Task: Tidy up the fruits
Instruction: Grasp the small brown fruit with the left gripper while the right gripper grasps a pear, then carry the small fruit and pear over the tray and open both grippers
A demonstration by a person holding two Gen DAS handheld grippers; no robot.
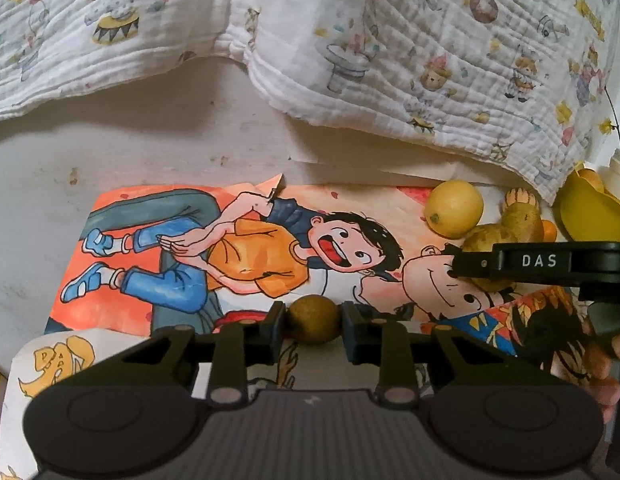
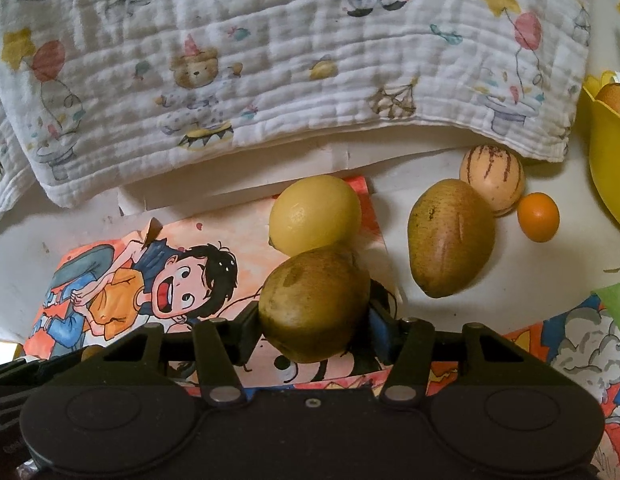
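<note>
L gripper (image 1: 313,322): fingers clenched on small brown fruit (image 1: 313,319), held over drawing (image 1: 214,248) on desk (image 1: 110,148).
R gripper (image 2: 315,316): fingers clenched on pear (image 2: 314,304), just in front of lemon (image 2: 315,214).
On desk to R: 2nd pear (image 2: 450,238), touching striped fruit (image 2: 492,178); orange (image 2: 538,217) just beside.
Yellow bowl (image 2: 608,168) at far R, w/ fruit inside.
Blanket (image 2: 270,60) along rear.
</note>
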